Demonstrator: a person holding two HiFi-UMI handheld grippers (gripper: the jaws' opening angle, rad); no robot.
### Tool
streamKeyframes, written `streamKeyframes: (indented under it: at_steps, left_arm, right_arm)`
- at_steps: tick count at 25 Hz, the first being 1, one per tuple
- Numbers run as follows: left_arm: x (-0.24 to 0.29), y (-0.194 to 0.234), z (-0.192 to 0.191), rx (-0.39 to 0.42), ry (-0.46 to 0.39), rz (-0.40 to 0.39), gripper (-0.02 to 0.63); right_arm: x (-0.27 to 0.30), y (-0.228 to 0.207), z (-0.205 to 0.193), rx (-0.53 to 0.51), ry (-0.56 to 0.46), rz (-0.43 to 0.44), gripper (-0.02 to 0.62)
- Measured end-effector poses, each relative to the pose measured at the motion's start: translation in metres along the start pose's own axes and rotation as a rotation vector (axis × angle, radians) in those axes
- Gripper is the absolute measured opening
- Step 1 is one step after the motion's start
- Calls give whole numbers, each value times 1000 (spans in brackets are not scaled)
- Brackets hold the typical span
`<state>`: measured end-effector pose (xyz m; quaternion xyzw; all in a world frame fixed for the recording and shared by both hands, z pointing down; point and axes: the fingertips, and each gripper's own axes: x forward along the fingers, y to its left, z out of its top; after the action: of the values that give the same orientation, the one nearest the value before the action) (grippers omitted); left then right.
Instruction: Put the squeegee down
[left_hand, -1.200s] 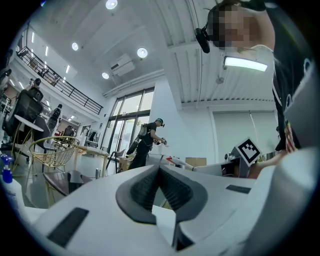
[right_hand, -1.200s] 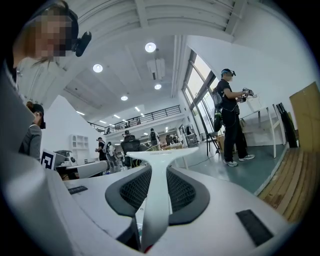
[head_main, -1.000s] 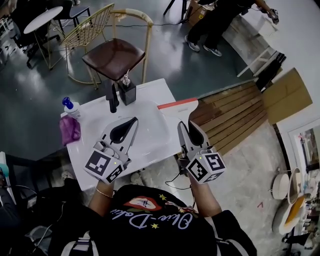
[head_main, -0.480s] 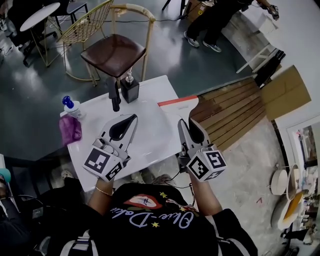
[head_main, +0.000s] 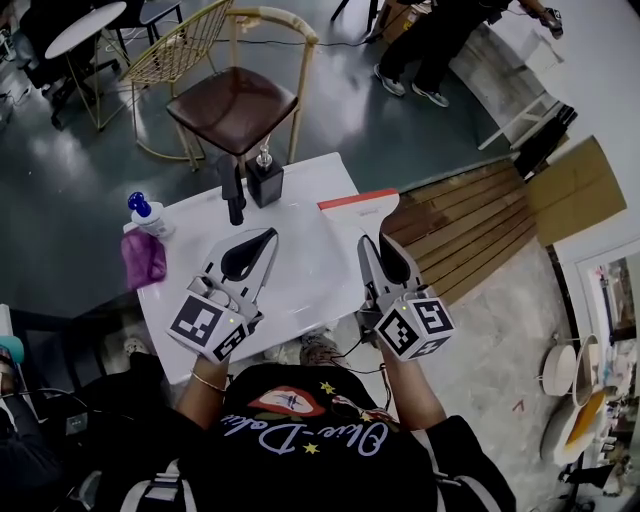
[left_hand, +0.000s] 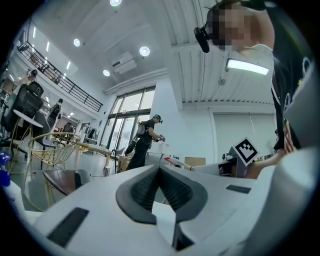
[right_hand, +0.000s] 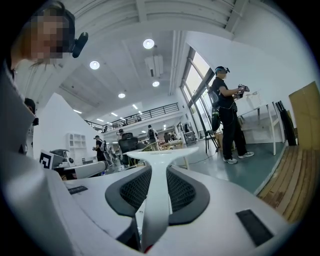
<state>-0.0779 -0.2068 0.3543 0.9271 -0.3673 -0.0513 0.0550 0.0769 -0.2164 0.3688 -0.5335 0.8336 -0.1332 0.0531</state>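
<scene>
The squeegee (head_main: 358, 206) is white with a red strip along its wide blade. It hangs over the right end of the white washbasin top (head_main: 300, 275). My right gripper (head_main: 384, 246) is shut on its white handle (right_hand: 158, 196), and the blade (right_hand: 162, 153) spreads crosswise just past the fingertips. My left gripper (head_main: 266, 240) hovers over the basin, level, with its dark pads (left_hand: 145, 190) meeting at the tip and nothing between them.
A black faucet (head_main: 233, 196) and a black soap pump (head_main: 265, 181) stand at the basin's far edge. A blue-capped bottle (head_main: 141, 212) and a purple cloth (head_main: 144, 259) lie at the left end. A brown-seated chair (head_main: 235, 106) stands beyond, wooden slats (head_main: 470, 228) to the right.
</scene>
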Motion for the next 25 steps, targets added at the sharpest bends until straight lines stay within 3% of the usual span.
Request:
streamKeyframes:
  at_steps: [25]
  left_arm:
    - [48, 20, -20, -46, 52, 69, -3]
  right_arm:
    - [52, -49, -18, 40, 103, 36, 98]
